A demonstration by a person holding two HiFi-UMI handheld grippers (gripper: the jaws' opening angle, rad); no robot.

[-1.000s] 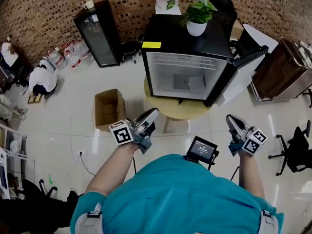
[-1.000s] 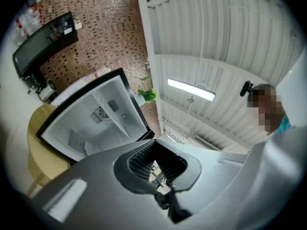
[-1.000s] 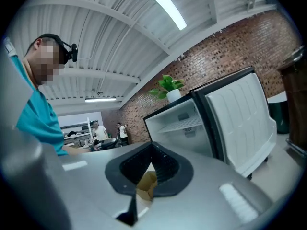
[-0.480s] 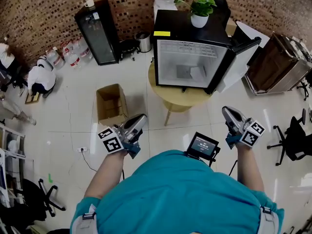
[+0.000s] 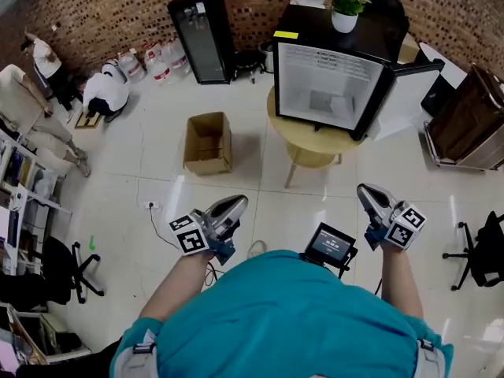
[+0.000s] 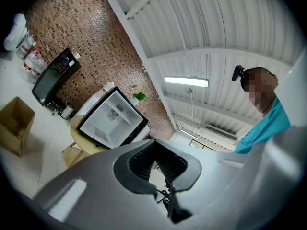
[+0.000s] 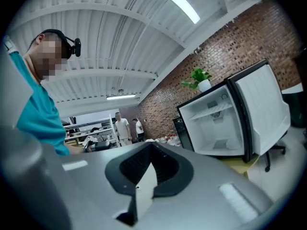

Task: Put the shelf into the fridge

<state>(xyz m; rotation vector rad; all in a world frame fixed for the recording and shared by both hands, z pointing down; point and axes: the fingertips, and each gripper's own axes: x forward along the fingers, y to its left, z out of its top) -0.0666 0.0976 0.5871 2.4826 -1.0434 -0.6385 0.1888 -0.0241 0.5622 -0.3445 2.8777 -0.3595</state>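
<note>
Surrounding room: white tiled floor backed by a brick wall.
Person: in a teal shirt, standing well back from the fridge with both forearms raised in front.
Fridge: black outside and white inside, standing on a round table; its door is swung open to the right.
Tall cabinet: black with a glass front, against the wall to the left of the fridge.
Cardboard box: open-topped, on the floor left of the table.
Left gripper: held in the air and pointed toward the fridge; its fingers meet at the tips with nothing between them.
Right gripper: also in the air, tips pressed together and empty.
Small screen: lit, at the person's front between the two grippers.
Potted plant: in a white pot on top of the fridge.
Shelf: a pale rack runs across the upper inside of the fridge and a flat grey piece lies on its bottom; I cannot tell which one is the task's shelf.
</note>
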